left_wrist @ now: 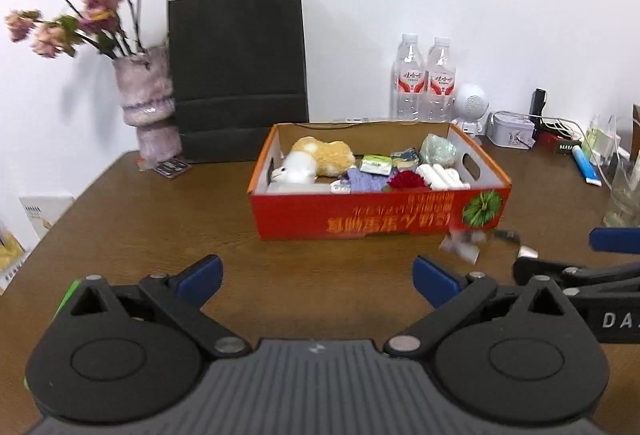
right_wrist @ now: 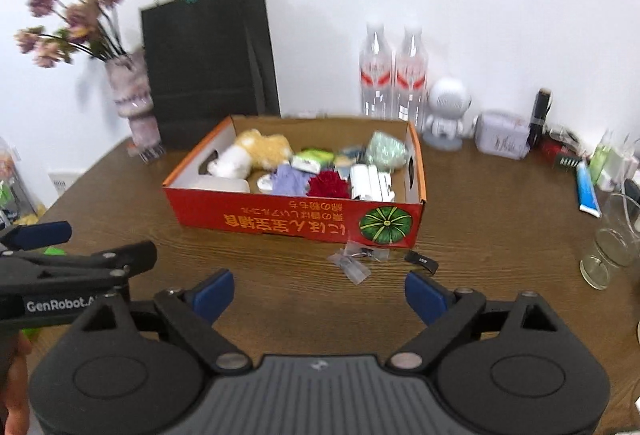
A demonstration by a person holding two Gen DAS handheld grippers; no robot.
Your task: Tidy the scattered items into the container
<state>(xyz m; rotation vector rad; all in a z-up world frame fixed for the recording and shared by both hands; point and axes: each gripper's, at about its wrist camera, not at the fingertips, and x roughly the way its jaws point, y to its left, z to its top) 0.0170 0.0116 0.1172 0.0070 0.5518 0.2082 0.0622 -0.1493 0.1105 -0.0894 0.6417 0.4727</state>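
Toward the back of the tabletop (right_wrist: 120, 235) I see the red cardboard box (right_wrist: 296, 223) lying open, already filled: a plush toy (right_wrist: 260, 151) at its left end, a purple glove (right_wrist: 290, 179) and a red pom-pom flower (right_wrist: 328, 183) against the near wall, white tubes (right_wrist: 370, 182) and a pale green bundle (right_wrist: 386, 150) at the right end. Just in front of the box's near right corner, still on the wood, lie a clear plastic wrapper (right_wrist: 352, 263) and a small black clip (right_wrist: 422, 261), close together but apart. My right gripper (right_wrist: 318, 295) hangs over the near edge with its blue pads spread wide and nothing between them. My left gripper (left_wrist: 318, 275) sits alongside, fingers also well apart and empty, aimed at the box front. Along the back edge stand a black paper bag (right_wrist: 208, 63), a vase of dried flowers (right_wrist: 128, 91) and two water bottles (right_wrist: 394, 75); a drinking glass (right_wrist: 612, 239) is near the right edge
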